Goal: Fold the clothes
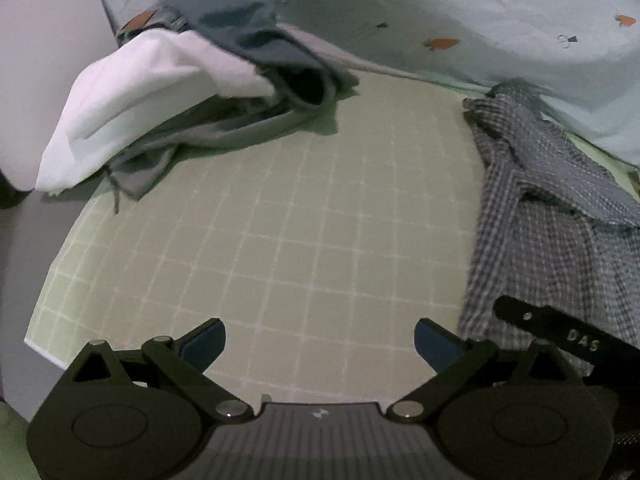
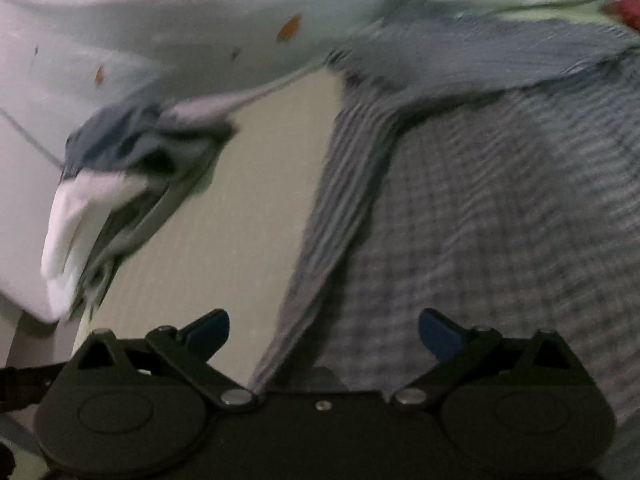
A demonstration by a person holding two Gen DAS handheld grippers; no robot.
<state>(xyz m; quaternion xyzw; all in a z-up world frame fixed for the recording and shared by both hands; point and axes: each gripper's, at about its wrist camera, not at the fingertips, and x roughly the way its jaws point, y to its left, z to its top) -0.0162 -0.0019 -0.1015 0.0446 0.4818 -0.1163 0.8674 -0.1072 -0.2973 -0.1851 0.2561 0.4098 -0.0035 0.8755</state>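
Left gripper fingers spread wide over the bare grid mat; right gripper fingers spread too, the checked shirt lying beneath them, ungripped.

Left hand-held gripper agape, right hand-held gripper seemingly likewise

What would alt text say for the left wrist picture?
An open black two-finger tool hovers over a pale green gridded mat, holding nothing. A heap of white, blue and grey clothes lies far left; a crumpled blue checked shirt lies right.
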